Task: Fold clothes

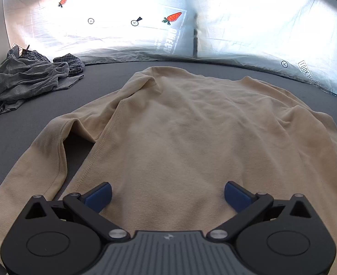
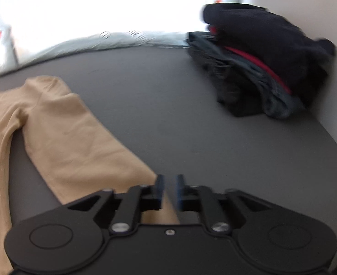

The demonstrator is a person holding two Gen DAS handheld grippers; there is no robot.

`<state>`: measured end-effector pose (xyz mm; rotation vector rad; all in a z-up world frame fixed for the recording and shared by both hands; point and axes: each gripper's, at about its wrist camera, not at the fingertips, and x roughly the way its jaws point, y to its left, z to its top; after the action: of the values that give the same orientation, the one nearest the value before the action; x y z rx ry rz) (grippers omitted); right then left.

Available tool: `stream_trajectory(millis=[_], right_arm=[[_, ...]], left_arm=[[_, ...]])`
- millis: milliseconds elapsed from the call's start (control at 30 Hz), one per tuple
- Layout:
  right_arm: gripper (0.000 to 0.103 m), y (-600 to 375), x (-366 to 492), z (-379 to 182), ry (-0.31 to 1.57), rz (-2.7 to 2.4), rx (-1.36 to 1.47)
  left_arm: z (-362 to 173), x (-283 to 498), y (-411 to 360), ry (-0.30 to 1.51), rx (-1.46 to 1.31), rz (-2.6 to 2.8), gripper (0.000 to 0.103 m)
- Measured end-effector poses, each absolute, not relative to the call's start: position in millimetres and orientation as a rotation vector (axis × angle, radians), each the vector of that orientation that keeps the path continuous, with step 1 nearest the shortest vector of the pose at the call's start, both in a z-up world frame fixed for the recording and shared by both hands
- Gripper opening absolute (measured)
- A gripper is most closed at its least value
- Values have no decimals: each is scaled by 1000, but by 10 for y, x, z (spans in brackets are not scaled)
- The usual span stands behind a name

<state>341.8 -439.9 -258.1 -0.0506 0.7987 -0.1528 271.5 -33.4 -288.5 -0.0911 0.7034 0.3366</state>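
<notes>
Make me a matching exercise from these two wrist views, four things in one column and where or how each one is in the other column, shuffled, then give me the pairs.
1. beige shirt
2. grey clothes heap
3. dark folded stack
4. left gripper

A. against the right wall
B. open wide over the hem
C. spread flat mid-table
D. crumpled at far left

Pairs: 1-C, 2-D, 3-A, 4-B

My left gripper (image 1: 168,194) has a matte black frame with two round housings, each bearing a raised disc. Black linkage arms pivot on silver screws and end in blue pads (image 1: 99,197). Its centre plate is grey and ribbed, stamped with a small pale emblem. My right gripper (image 2: 168,191) is built alike, with blue-edged pads (image 2: 160,189), but its centre plate is plain black with one small screw.
</notes>
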Motion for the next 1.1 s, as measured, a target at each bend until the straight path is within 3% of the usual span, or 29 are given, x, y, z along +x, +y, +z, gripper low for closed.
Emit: stream_trajectory(millis=[33,367,467,500,733,767,833,900,1033,1100], right_arm=[[45,-4429,3342,-2576,791,-160,-38],[44,-4588,2730,-2696,840,-182,105],[21,-4591,2701,-2743,866,-146,105],[3,-4592,2708,-2733,870,-134,82],[5,-5001,2940,-2579,878,-257,-44],[8,-5074,2968,-2559,878,-307,-38],[30,-5171,2940,-2511,857,-371,-1],[38,-5228,2863,-2495,852,-370,98],[37,-5226,2705,-2591,871,-318,224],[29,-5171,2664,-2641,879,-317,176]], left_arm=[[-2889,2711,-333,702,-91,337,103],[-2895,2694,-332,698,-89,336,103],[-2894,2689,-328,696,-89,337,103],[-2894,2689,-328,696,-88,337,103],[-2892,2688,-335,695,-87,337,103],[-2891,2688,-337,695,-87,337,103],[-2891,2685,-332,694,-86,336,103],[-2891,2682,-330,694,-86,335,103],[-2890,2677,-329,694,-85,334,103],[-2890,2676,-329,694,-85,334,103]])
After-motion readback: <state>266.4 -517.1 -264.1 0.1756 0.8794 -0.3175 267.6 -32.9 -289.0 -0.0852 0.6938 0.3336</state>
